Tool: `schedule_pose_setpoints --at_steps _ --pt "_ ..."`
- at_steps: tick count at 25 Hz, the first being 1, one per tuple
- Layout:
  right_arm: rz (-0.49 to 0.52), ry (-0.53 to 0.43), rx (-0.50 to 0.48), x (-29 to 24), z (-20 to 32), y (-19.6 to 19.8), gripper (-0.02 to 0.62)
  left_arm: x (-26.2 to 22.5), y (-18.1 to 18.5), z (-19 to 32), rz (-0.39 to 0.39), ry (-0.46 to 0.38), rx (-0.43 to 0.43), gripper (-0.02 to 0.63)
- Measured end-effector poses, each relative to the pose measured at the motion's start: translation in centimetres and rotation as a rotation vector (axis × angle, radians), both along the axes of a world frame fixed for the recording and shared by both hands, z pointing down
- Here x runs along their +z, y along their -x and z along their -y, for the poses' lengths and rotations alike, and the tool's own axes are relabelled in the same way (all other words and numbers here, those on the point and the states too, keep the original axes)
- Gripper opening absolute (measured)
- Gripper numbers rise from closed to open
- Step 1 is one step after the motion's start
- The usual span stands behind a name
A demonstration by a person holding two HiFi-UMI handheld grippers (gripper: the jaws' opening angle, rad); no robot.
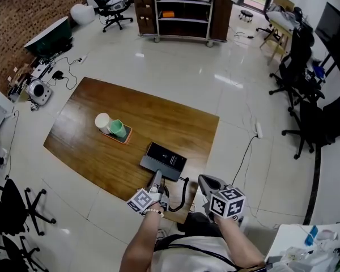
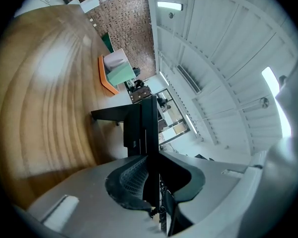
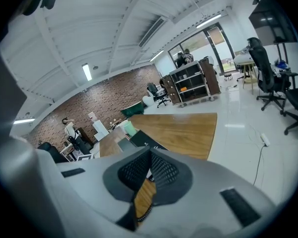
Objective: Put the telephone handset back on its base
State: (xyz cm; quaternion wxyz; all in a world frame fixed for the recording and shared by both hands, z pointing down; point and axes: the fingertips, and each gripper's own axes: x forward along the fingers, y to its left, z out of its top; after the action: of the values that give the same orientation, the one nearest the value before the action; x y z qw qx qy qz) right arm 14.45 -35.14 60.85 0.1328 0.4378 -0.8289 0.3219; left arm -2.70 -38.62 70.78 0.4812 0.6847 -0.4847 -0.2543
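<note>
Head view: looking steeply down at a wooden table (image 1: 102, 129). Close to the table's near edge, a black-and-grey telephone base (image 1: 169, 156), with a coiled cord (image 1: 185, 192) looping off its right side and back toward the person. Right in front of that, the left gripper (image 1: 157, 181), marker cube facing the camera, aimed at the base. Checked the left gripper view and yep, clamped on the black handset (image 2: 149, 128), pads pressed against both flat sides, seen edge-on and poking forward past the tips. So not back on the base, just held in the tongs a bit short of it. Then the right gripper (image 1: 205, 181), off the table's near right corner, beside the cord; going by the right gripper view, jaws together at the tips with nothing between, only a sliver of wood grain showing through the gap lower down. Further up the table, an orange tray (image 1: 126, 141) with a white cup (image 1: 102, 121) and a green cup (image 1: 118, 128) on it, well apart from the telephone base.
</note>
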Motion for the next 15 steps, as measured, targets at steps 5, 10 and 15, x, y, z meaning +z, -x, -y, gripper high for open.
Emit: schedule_pose_setpoints --at_steps 5,10,15 --pt "0.005 0.01 -0.005 0.3 0.5 0.0 0.012 0.4 -0.4 0.1 0.025 -0.008 0.018 0.064" --pt "0.003 0.016 -0.01 0.6 0.5 0.1 0.012 0.5 -0.8 0.1 0.025 -0.012 0.024 0.065" --pt "0.004 0.02 -0.016 0.8 0.4 0.3 0.012 1.5 -0.6 0.1 0.006 0.001 -0.009 0.064"
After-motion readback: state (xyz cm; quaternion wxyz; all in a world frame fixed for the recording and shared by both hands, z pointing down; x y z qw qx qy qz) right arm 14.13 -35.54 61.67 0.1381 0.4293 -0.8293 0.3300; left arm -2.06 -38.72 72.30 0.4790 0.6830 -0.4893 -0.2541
